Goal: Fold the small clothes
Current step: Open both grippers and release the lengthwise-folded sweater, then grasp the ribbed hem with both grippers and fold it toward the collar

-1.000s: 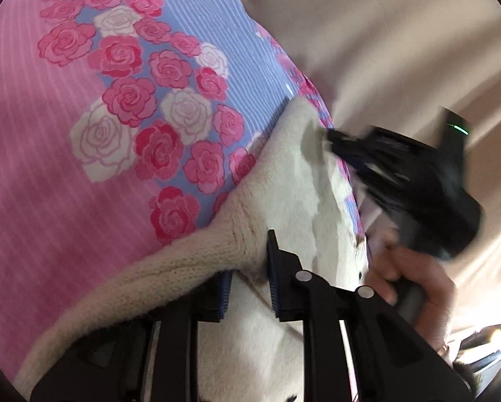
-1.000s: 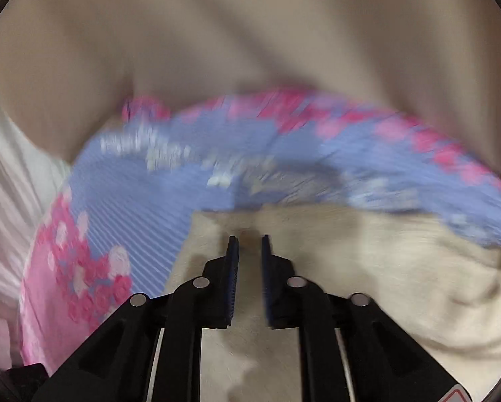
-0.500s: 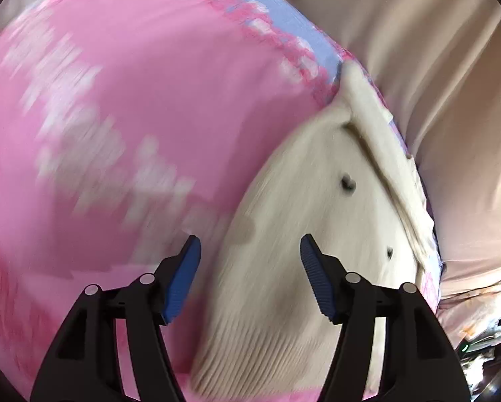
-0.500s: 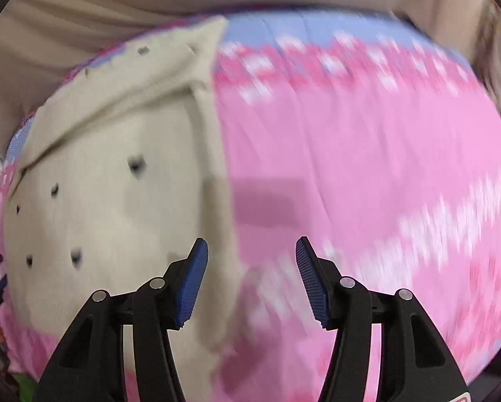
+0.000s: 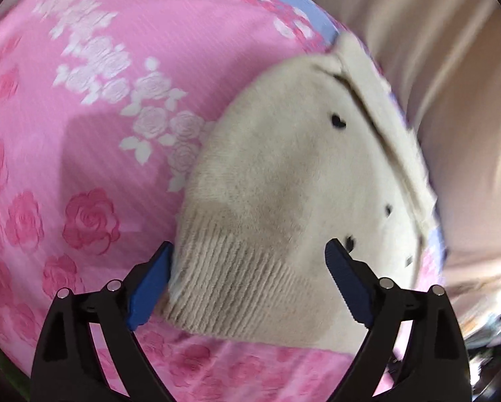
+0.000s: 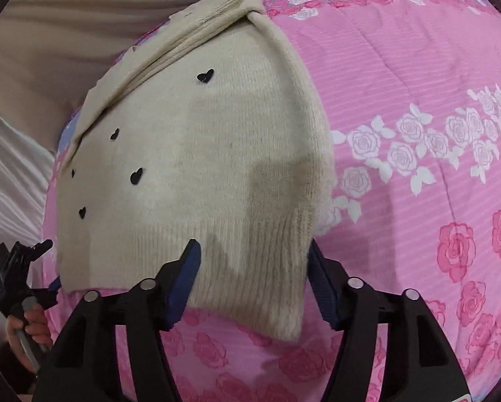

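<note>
Cream knit sweater (image 6: 196,174) with black hearts lies folded at frame centre on pink rose bedspread (image 6: 417,77), left gripper (image 5: 247,281) and right gripper (image 6: 253,278) both spread, empty, straddling its ribbed hem, seemingly poised for another fold.

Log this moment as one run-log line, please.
phase: between folds | left gripper: open, over ribbed hem | right gripper: open, over hem | cream sweater: folded, flat on pink floral bedspread | held: nothing
</note>
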A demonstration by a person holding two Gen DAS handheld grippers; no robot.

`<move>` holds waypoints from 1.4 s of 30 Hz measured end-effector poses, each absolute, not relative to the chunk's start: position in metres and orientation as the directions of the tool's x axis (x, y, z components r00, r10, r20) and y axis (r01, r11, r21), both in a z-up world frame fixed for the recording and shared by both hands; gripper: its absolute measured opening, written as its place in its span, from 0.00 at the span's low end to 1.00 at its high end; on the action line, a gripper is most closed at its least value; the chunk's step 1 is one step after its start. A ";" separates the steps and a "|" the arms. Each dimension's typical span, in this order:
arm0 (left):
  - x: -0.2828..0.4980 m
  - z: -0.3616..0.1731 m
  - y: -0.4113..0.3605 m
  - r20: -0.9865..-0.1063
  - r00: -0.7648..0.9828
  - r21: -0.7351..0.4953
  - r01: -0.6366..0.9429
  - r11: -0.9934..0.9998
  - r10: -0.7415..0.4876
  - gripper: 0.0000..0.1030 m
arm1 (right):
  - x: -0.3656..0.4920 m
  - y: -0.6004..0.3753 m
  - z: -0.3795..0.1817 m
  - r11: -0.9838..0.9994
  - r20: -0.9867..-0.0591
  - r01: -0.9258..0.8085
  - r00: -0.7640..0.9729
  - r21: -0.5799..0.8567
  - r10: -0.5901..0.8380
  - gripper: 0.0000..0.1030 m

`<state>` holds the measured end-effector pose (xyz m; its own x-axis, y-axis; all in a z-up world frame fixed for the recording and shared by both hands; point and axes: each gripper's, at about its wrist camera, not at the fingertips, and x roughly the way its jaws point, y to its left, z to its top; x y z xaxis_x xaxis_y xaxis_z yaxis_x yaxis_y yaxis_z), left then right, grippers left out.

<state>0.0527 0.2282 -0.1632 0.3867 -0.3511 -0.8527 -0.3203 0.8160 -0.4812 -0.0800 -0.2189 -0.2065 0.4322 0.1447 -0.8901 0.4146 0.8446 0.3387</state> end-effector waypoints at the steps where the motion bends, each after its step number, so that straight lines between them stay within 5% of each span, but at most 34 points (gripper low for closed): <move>1: 0.054 -0.162 0.224 -0.868 0.375 -0.449 -0.310 0.838 -0.326 0.80 | -0.079 -0.220 -0.207 0.842 -0.894 0.420 0.424 0.339 0.148 0.28; 2: 0.055 -0.160 0.223 -0.884 0.364 -0.414 -0.320 0.852 -0.293 0.66 | -0.078 -0.225 -0.210 0.831 -0.892 0.426 0.420 0.357 0.168 0.10; 3: 0.056 -0.161 0.224 -0.889 0.363 -0.403 -0.333 0.853 -0.278 0.57 | -0.079 -0.229 -0.209 0.813 -0.883 0.438 0.432 0.384 0.184 0.10; 5: 0.054 -0.164 0.235 -0.880 0.363 -0.435 -0.362 0.825 -0.305 0.10 | -0.084 -0.234 -0.203 0.800 -0.870 0.446 0.458 0.401 0.182 0.09; 12: 0.035 -0.182 0.267 -0.792 0.392 -0.607 -0.437 0.664 -0.468 0.17 | -0.093 -0.236 -0.207 0.772 -0.864 0.455 0.447 0.443 0.232 0.16; 17: 0.036 -0.182 0.264 -0.720 0.454 -0.693 -0.420 0.587 -0.525 0.57 | -0.101 -0.243 -0.219 0.706 -0.843 0.496 0.459 0.505 0.280 0.24; 19: 0.044 -0.174 0.252 -0.756 0.435 -0.648 -0.390 0.654 -0.489 0.49 | -0.102 -0.244 -0.219 0.700 -0.834 0.489 0.466 0.521 0.296 0.09; 20: 0.049 -0.172 0.245 -0.768 0.421 -0.630 -0.361 0.688 -0.483 0.16 | -0.102 -0.246 -0.218 0.688 -0.826 0.491 0.476 0.535 0.302 0.09; 21: 0.053 -0.174 0.239 -0.772 0.382 -0.628 -0.344 0.698 -0.507 0.07 | -0.106 -0.250 -0.215 0.677 -0.818 0.493 0.488 0.547 0.306 0.08; 33: -0.008 -0.088 0.257 -0.715 0.431 -0.685 -0.277 0.674 -0.550 0.06 | -0.178 -0.265 -0.130 0.732 -0.779 0.395 0.557 0.555 0.289 0.06; 42: -0.091 -0.082 0.251 -0.811 0.317 -0.585 -0.401 0.705 -0.492 0.06 | -0.252 -0.245 -0.144 0.815 -0.878 0.352 0.316 0.461 0.360 0.06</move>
